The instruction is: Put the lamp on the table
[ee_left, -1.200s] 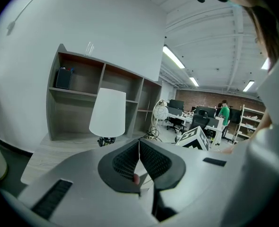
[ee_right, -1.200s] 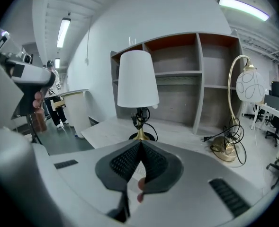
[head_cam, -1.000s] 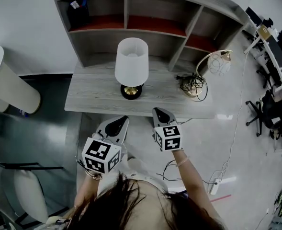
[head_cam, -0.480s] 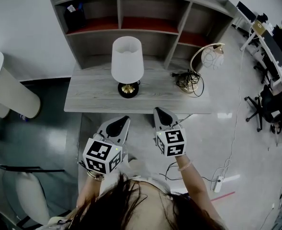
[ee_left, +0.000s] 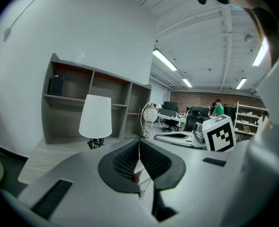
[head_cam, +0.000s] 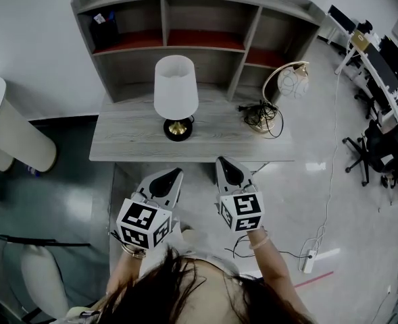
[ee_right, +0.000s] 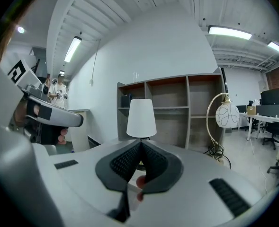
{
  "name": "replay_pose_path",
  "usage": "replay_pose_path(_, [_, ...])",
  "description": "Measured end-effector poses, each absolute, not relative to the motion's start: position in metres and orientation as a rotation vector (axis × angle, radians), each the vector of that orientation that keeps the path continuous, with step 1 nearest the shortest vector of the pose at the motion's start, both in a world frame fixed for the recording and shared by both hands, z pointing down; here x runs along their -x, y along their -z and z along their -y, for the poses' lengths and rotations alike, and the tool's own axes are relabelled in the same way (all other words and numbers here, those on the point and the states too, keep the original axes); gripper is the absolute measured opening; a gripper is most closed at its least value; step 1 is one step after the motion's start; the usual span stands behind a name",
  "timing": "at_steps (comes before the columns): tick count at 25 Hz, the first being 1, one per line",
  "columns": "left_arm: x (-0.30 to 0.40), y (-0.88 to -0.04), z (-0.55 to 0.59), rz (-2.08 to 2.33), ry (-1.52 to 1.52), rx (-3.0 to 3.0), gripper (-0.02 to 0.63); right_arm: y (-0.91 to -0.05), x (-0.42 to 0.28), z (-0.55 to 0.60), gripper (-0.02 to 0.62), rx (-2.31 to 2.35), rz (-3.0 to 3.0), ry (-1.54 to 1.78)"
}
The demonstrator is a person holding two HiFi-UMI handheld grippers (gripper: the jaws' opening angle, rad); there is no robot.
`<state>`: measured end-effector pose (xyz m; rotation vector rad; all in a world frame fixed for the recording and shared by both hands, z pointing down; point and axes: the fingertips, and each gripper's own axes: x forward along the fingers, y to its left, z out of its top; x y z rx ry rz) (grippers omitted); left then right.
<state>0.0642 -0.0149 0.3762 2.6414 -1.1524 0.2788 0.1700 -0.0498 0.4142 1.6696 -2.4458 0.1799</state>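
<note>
A lamp (head_cam: 176,93) with a white shade and a dark round base stands upright on the grey wooden table (head_cam: 131,137), near its middle; it also shows as the lamp (ee_left: 95,119) and the lamp (ee_right: 141,119) in the gripper views. A second lamp (head_cam: 283,90) with an arched stem and globe shade stands at the table's right end, its cable (head_cam: 259,117) coiled beside it. My left gripper (head_cam: 170,179) and right gripper (head_cam: 227,168) hover side by side in front of the table's near edge, both shut and empty, apart from the lamps.
A grey shelf unit (head_cam: 185,29) with red-lined cubbies stands at the back of the table. A white rounded object (head_cam: 9,130) is at the left, a chair (head_cam: 43,268) at the lower left. A power strip (head_cam: 309,260) and cord lie on the floor at right, office chairs (head_cam: 381,154) beyond.
The view has drifted: table and lamps sit slightly further left and up in the picture. Both grippers have drawn a little back from the table's edge, still shut.
</note>
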Motion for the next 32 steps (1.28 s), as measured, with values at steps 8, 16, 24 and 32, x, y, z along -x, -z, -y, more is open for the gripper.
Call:
replay_pose_path(8, [-0.072, -0.378, 0.004, 1.134, -0.285, -2.658, 0.012, -0.410, -0.178, 0.037, 0.021, -1.707, 2.428, -0.157])
replay_pose_path(16, [-0.072, -0.378, -0.007, 1.140, -0.288, -2.657, 0.012, -0.411, -0.178, 0.033, 0.021, -1.712, 2.424, -0.154])
replay_pose_path(24, [-0.074, -0.378, -0.010, 1.135, -0.292, -2.662, 0.012, -0.414, -0.177, 0.029, 0.021, -1.708, 2.422, -0.163])
replay_pose_path(32, [-0.075, -0.375, -0.010, 1.129, -0.291, -2.670, 0.012, -0.407, -0.178, 0.030, 0.021, -1.738, 2.436, -0.156])
